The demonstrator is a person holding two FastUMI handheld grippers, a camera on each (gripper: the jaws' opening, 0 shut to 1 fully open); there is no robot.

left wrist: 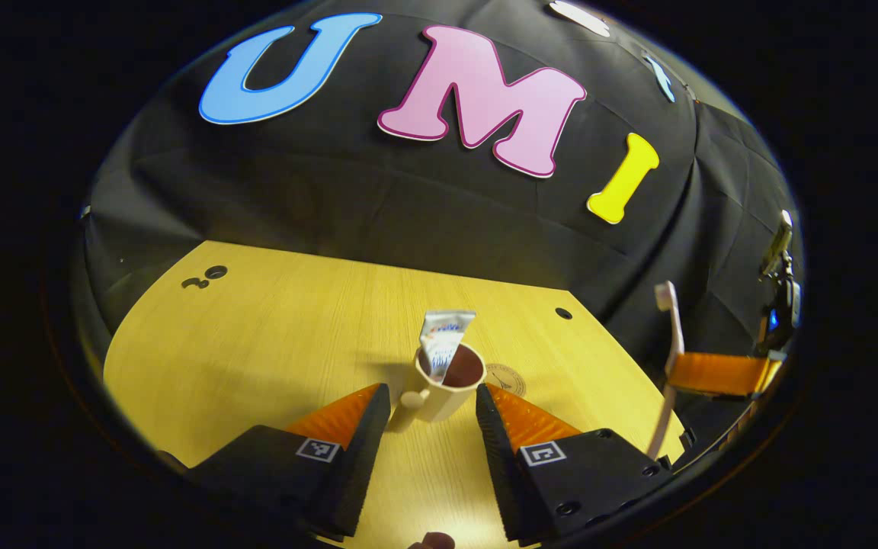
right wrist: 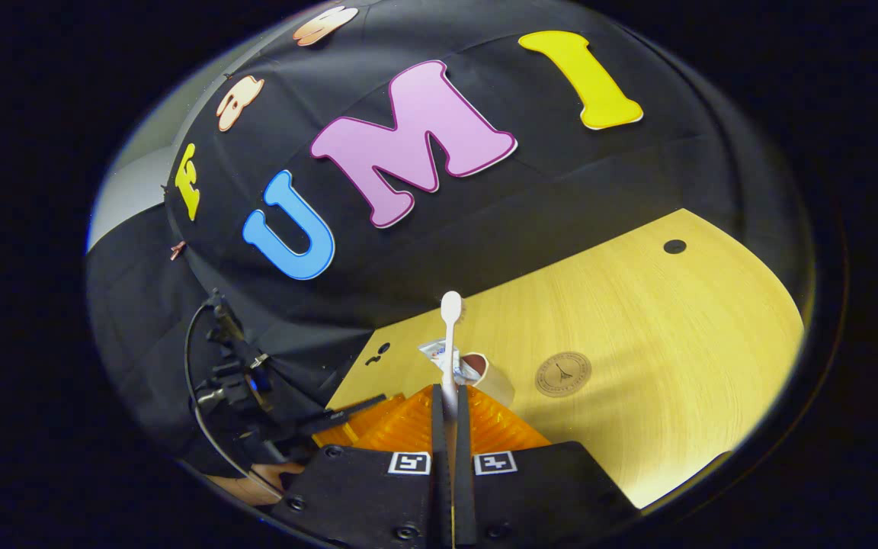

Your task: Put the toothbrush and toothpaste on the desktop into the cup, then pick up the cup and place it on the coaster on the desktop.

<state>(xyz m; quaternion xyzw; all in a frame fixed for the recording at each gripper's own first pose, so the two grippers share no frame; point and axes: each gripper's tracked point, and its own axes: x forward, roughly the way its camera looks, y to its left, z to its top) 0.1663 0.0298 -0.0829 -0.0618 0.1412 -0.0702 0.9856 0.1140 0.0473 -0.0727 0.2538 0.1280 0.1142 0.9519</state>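
A beige cup [left wrist: 439, 396] with a handle stands on the wooden desktop [left wrist: 271, 358], and the toothpaste tube [left wrist: 445, 339] sticks up out of it. My left gripper [left wrist: 432, 390] is open, its fingers flanking the cup without touching it. A round brown coaster [left wrist: 507, 379] lies just behind the cup. To the right, my right gripper [left wrist: 713, 374] holds the pale toothbrush [left wrist: 669, 335] upright in the air. In the right gripper view, my right gripper [right wrist: 450, 396] is shut on the toothbrush [right wrist: 450, 335], above and short of the cup [right wrist: 491, 375], toothpaste [right wrist: 437, 352] and coaster [right wrist: 562, 374].
Small cable holes dot the desktop [left wrist: 563, 313] [left wrist: 206, 278] [right wrist: 674, 246]. A clamp with cables [right wrist: 229, 374] hangs by the wall beside the table's left end. A hand [right wrist: 256, 480] holds the left gripper [right wrist: 347, 415]. The desktop's edge runs close behind the cup.
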